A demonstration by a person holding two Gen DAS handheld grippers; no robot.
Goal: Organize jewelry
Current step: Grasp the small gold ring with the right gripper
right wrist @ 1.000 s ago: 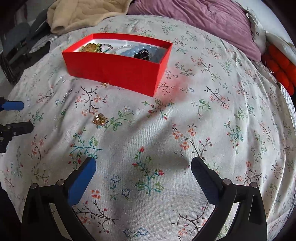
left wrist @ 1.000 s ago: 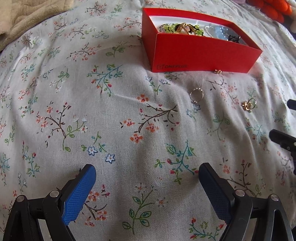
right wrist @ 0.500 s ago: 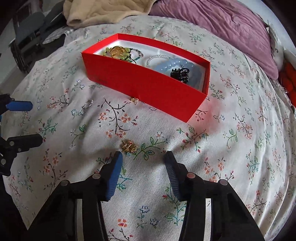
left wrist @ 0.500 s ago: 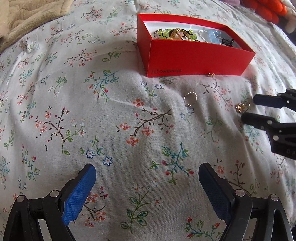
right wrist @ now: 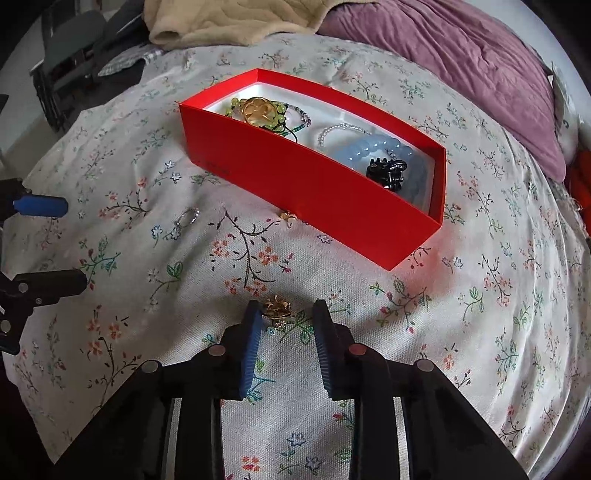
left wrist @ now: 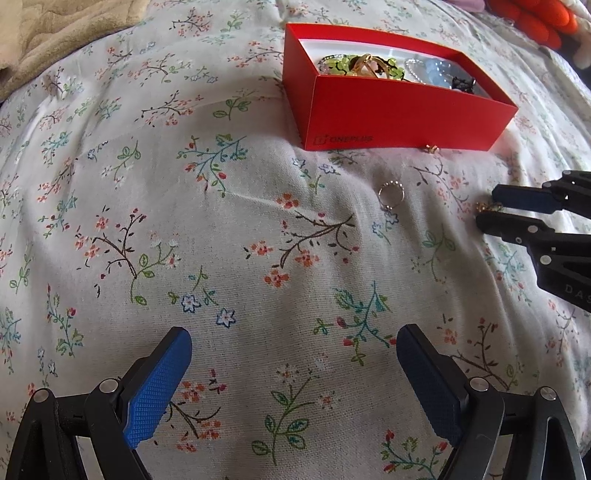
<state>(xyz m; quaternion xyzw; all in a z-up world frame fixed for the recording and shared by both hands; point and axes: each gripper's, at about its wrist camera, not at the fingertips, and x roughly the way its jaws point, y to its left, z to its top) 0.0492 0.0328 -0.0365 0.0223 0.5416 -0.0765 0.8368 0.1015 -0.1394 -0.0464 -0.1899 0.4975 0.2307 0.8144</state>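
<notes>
**Right claw narrowing on gold piece, box half full**

Floral bedspread (right wrist: 480, 258) fills both views, lumpy and soft. A beige blanket (right wrist: 229, 18) sits top centre of the right view and a purple pillow (right wrist: 461, 62) upper right.

Red box (right wrist: 295, 184) sits upper centre and is open-topped. Inside, at its left end, is a green bead bracelet (right wrist: 236, 107) with a gold pendant (right wrist: 258, 109). A clear bead strand (right wrist: 340, 129) lies mid-box. At the right end is a pale blue bead bracelet (right wrist: 376, 147) with a black hair claw (right wrist: 388, 171) on top.

Right gripper (right wrist: 284, 317) is at lower centre. Its jaws have just been closing, and the gold brooch (right wrist: 277, 308) lies between the tips. The left pad looks to be touching it, the right pad is apart, so there is no pinch yet.

Left gripper (left wrist: 291, 354) hovers with jaws spread wide and nothing in them.

Still loose on the cloth are a silver ring (left wrist: 390, 194) mid-frame and a small gold earring (left wrist: 431, 148) right against the box's front wall.

Risks, as I judge them:
- The brooch is off-centre toward the left pad, so closing may shove or flip it rather than grip it.
- The soft cloth could bunch up into the jaws with it.
- A tip-only hold on a small piece could drop it on the way to the box.
- The earring is tight against the wall, so there is little room for a pad.
</notes>
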